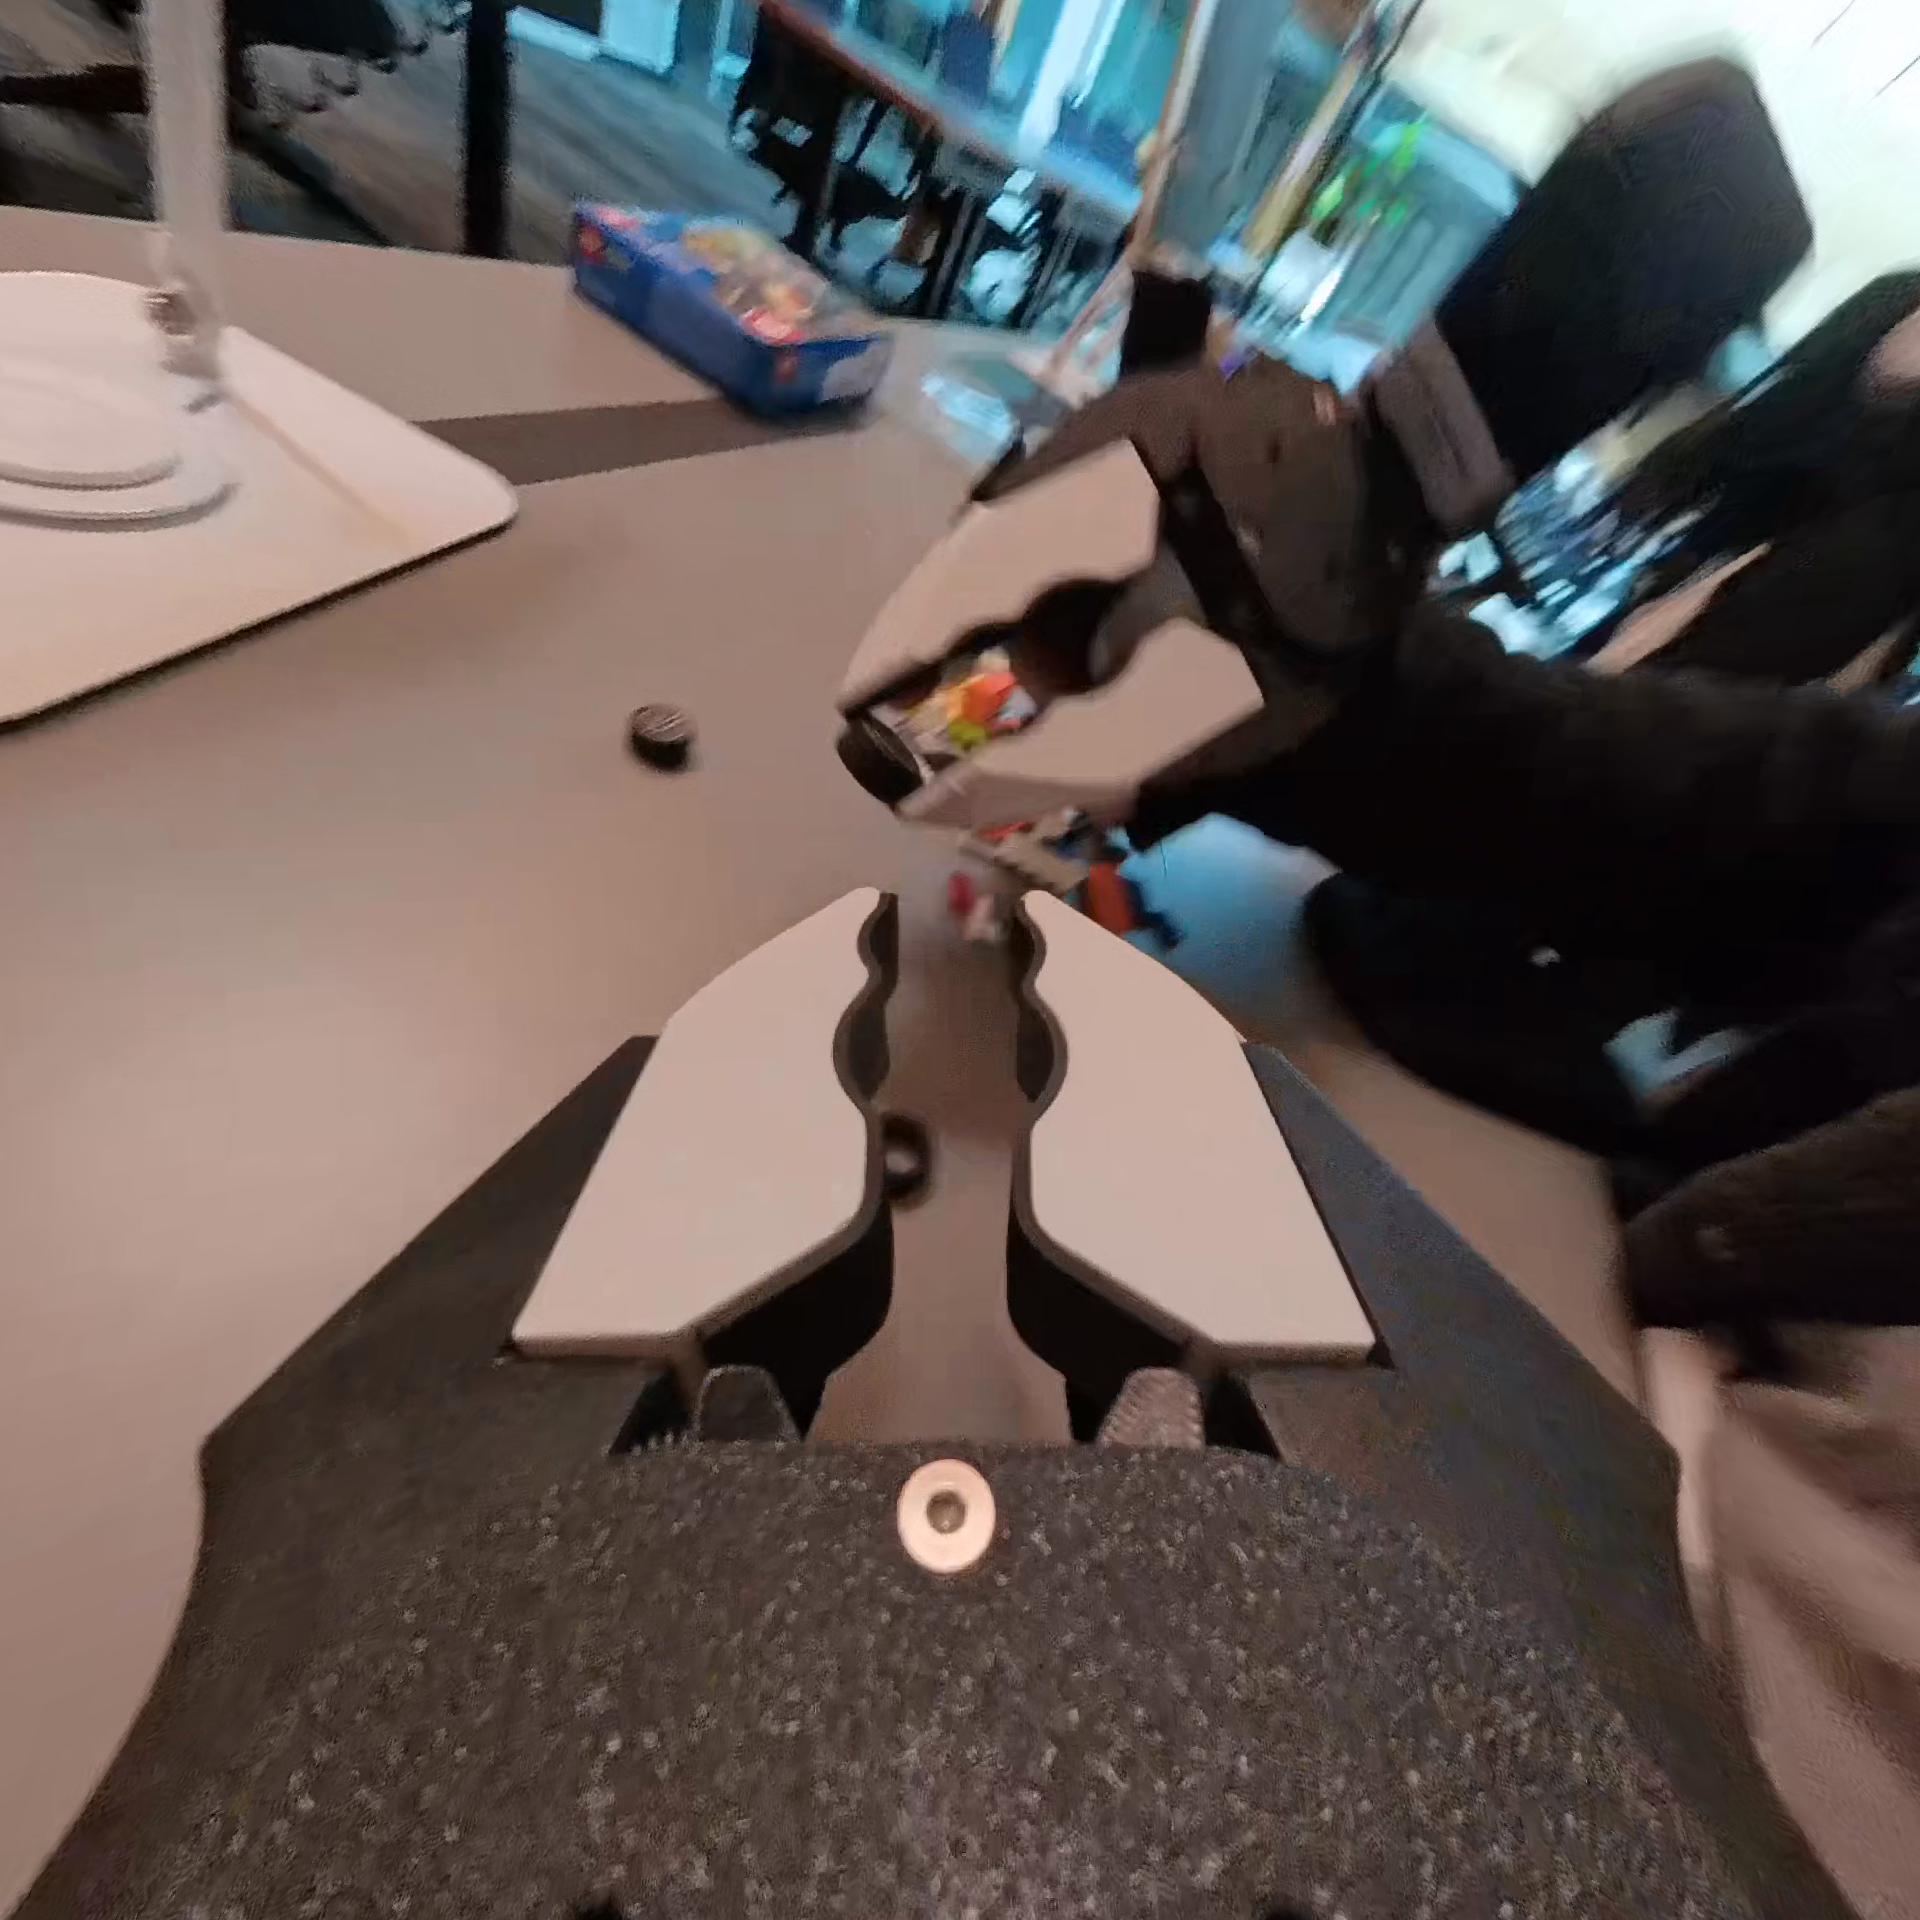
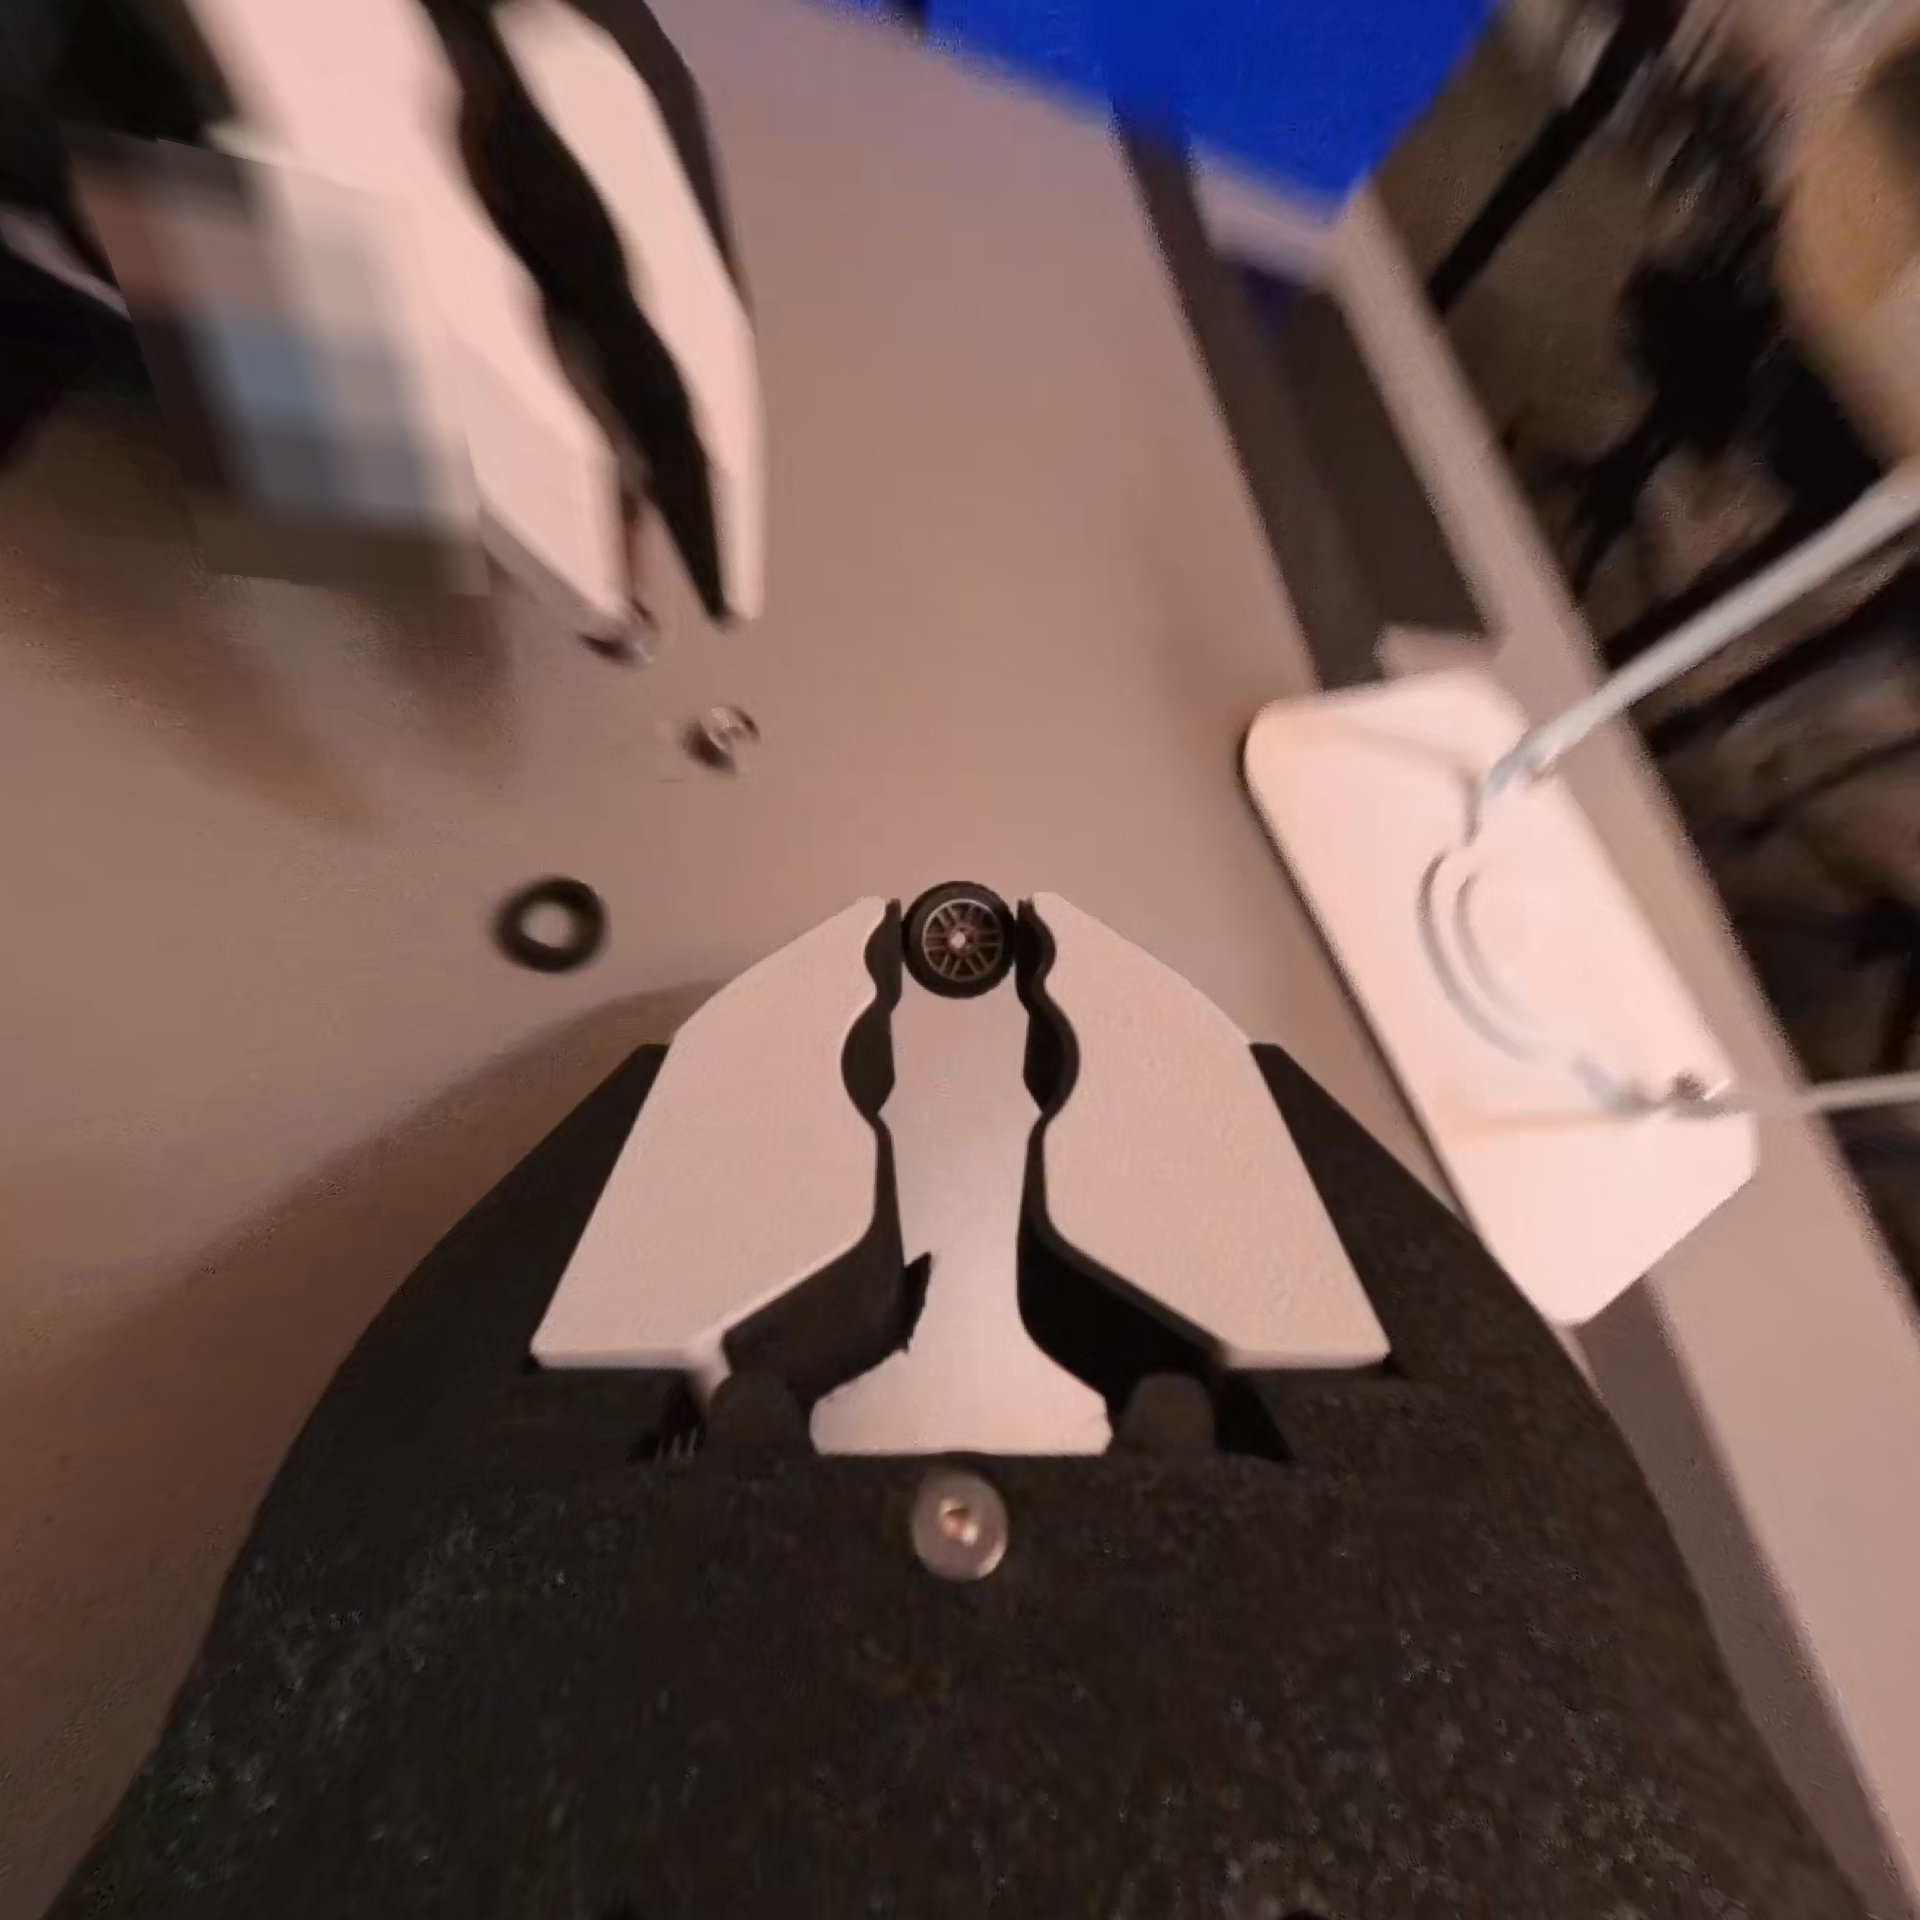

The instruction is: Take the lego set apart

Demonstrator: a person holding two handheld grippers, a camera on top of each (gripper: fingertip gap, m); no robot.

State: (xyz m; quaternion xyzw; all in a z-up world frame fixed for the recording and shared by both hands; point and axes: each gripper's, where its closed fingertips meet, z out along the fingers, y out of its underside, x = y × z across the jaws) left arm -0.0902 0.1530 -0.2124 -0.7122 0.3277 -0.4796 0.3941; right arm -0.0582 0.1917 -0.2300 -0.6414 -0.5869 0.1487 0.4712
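Observation:
My right gripper [image 2: 958, 906] is shut on a small wheel [image 2: 956, 940] with a black tyre and grey spoked rim, held just above the grey table. It shows in the left wrist view [image 1: 883, 764] too, up and to the right, with the wheel [image 1: 878, 756] at its tips. The blurred colourful lego set [image 1: 1039, 857] lies behind and below it. My left gripper [image 1: 958, 914] is open a little and empty, low over the table; the right wrist view shows it [image 2: 670, 613] at upper left. A loose black tyre [image 2: 551, 920] and a grey rim [image 2: 720, 740] lie on the table.
A white stand base [image 1: 260, 499] sits at the left, also in the right wrist view [image 2: 1507, 987]. A blue box [image 1: 727, 301] lies at the table's far edge. Another black tyre [image 1: 658, 736] lies on the table. A dark sleeve [image 1: 1558, 831] fills the right side. My hands' fingertips stand some 6 cm from each other.

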